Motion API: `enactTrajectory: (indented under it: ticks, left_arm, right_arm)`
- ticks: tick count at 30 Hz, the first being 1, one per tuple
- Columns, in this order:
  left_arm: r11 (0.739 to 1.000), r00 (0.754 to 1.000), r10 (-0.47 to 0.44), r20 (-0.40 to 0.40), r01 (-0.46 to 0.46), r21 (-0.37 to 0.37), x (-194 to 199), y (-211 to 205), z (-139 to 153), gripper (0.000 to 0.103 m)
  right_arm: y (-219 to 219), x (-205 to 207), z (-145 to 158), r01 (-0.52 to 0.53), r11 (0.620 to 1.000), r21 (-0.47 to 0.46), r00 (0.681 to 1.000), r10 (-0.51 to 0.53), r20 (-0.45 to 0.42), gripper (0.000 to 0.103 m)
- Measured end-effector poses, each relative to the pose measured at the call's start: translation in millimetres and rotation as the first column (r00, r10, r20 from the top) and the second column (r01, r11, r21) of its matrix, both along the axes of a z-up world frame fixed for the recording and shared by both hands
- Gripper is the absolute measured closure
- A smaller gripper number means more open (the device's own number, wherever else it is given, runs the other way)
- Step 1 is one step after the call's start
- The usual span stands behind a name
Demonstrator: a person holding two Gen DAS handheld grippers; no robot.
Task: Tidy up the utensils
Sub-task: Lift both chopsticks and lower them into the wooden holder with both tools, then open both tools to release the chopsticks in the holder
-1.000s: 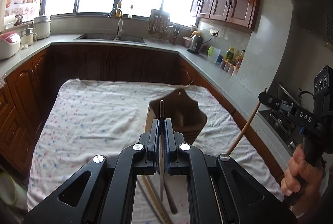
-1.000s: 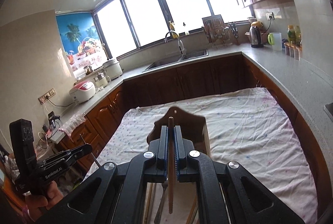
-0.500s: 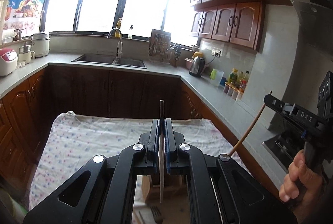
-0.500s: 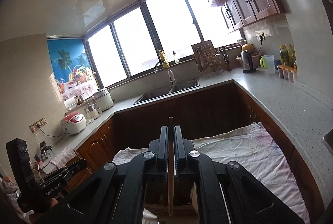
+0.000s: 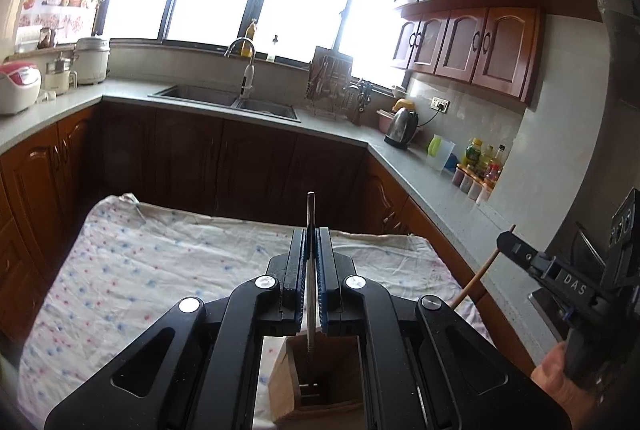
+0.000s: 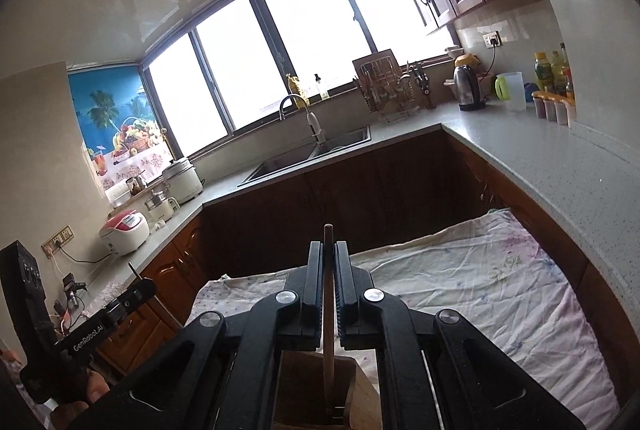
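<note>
Left wrist: left tool (image 5: 311, 254) still pinching metal utensil (image 5: 310, 270), now apparently lowered into wooden holder (image 5: 320, 378).

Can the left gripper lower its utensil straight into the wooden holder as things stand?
Probably yes: the left gripper holds its utensil upright right above the holder, whose opening looks unobstructed.

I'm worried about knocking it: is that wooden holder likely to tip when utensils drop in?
The holder looks tall, narrow and light, on wrinkled cloth, so a sideways nudge might tip it. The utensil hangs straight over its opening, so a vertical drop probably won't.
</note>
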State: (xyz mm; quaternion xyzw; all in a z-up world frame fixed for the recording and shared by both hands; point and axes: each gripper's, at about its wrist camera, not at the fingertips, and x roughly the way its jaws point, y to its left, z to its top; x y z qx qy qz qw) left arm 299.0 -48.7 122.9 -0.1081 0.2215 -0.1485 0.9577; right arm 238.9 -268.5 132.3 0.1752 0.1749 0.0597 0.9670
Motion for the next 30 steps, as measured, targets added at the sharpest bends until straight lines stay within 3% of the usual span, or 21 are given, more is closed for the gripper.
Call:
enactTrajectory:
  ticks: [9,25,29,30]
  left_arm:
    - [1.000,1.000,0.011,-0.014,-0.011,0.028,-1.5,-8.3,-41.3,0.099]
    - [0.998,1.000,-0.007,-0.028,0.009,0.054,1.8,-4.7,-40.7,0.098]
    - [0.998,0.999,-0.017,-0.041,0.019,0.052,0.6,-3.2,-38.9,0.087]
    - [0.998,0.999,-0.014,-0.038,0.016,0.056,-1.0,-2.6,-38.4,0.077]
  right_arm:
    - [5.0,3.6,-34.9,-0.002,1.000,0.014,0.999,0.003,-0.034,0.098]
    - [-3.4,6.3,-33.7,-0.002,1.000,0.007,0.998,0.003,-0.067,0.096]
    - [-3.7,7.9,-34.8,-0.015,1.000,0.020,0.996,0.017,-0.088,0.092]
    - [-3.9,7.8,-34.9,-0.016,1.000,0.019,0.996,0.017,-0.092,0.090]
